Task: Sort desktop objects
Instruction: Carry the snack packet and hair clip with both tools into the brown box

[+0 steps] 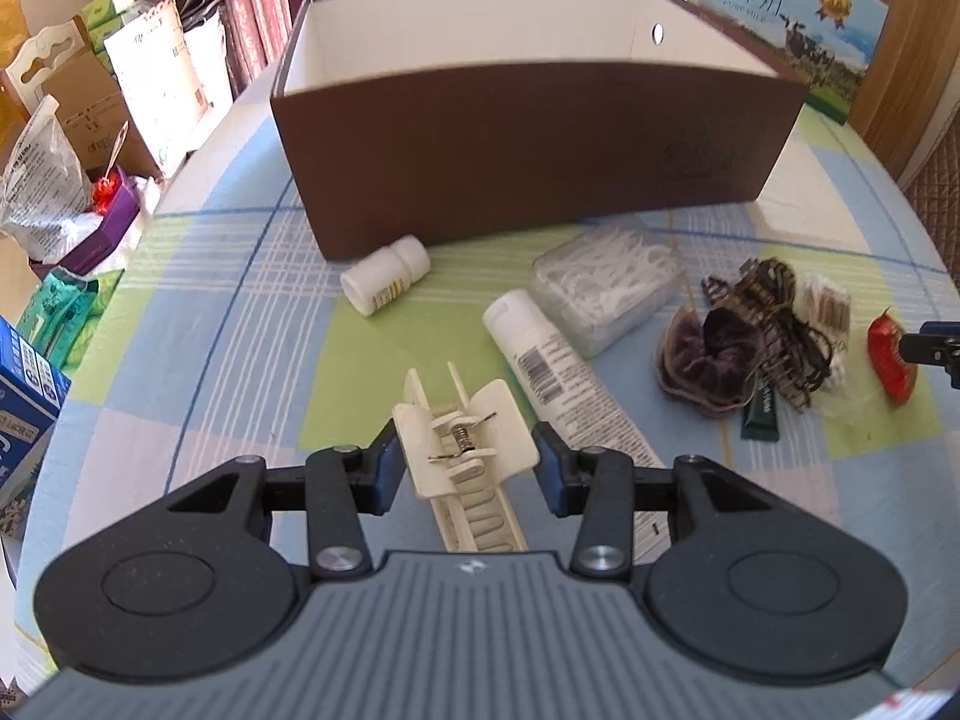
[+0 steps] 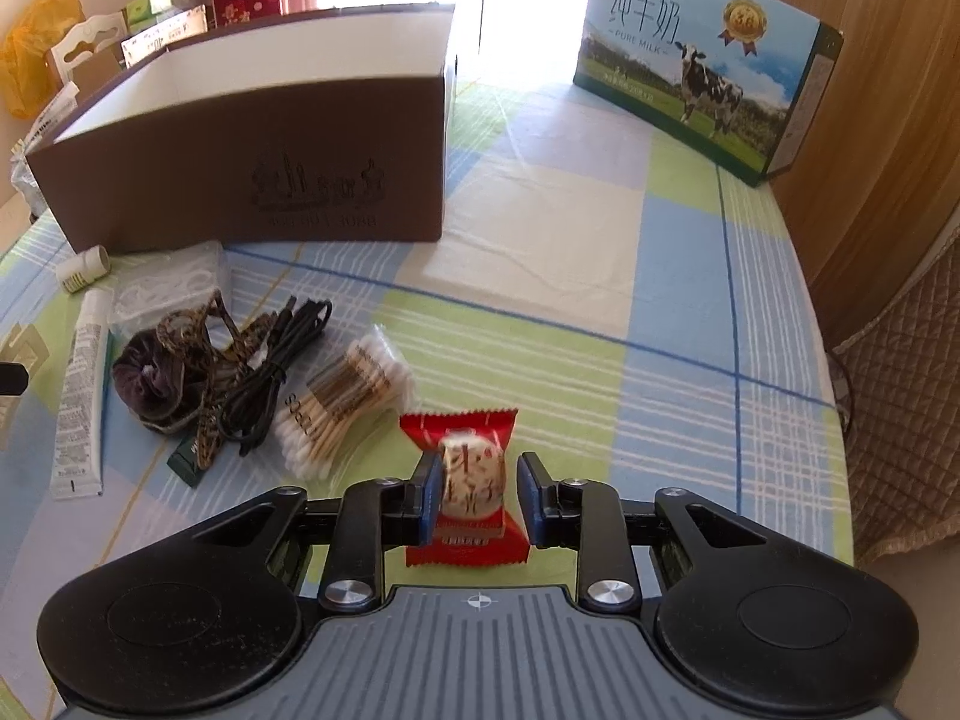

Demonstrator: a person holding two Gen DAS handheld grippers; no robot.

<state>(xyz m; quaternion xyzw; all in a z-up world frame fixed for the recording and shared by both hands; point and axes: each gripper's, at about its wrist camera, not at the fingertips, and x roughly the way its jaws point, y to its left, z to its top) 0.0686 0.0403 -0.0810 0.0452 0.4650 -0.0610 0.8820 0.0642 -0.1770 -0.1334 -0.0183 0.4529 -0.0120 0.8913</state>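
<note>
Held in the left gripper (image 1: pixel 465 465): one cream hair clip (image 1: pixel 462 450), fingers clenched on its two flat wings, spring facing up. Long axis from bottom centre of the left view toward upper left, teeth end nearest the camera, raised above the checked table (image 2: pixel 600 300).

Held in the right gripper (image 2: pixel 477 495): one red-wrapped candy (image 2: pixel 471 480), lower centre of the right view, fingers closed against its pale middle. Long axis up and down the frame, one crimped wrapper end above the fingers and one below.

On the table, counted:
- One open brown box (image 1: pixel 540 150), upper centre of the left view, white inside.
- One milk carton (image 2: pixel 702 78), upper right of the right view, standing.
- One small white bottle (image 1: pixel 387 282) on its side just before the box, cap toward upper right.
- One white tube (image 1: pixel 552 366) lying flat, cap toward upper left, just beside the hair clip.
- One clear case of floss picks (image 1: pixel 606 288), touching the tube's cap end.
- One dark scrunchie (image 1: pixel 708 360), one brown patterned claw clip (image 1: pixel 774 312) and one black cable (image 2: pixel 270 378), tangled in one heap.
- One pack of cotton swabs (image 2: pixel 348 402), beside the heap and near the candy.
- One dark green sachet (image 2: pixel 189 462), partly under the heap.
</note>
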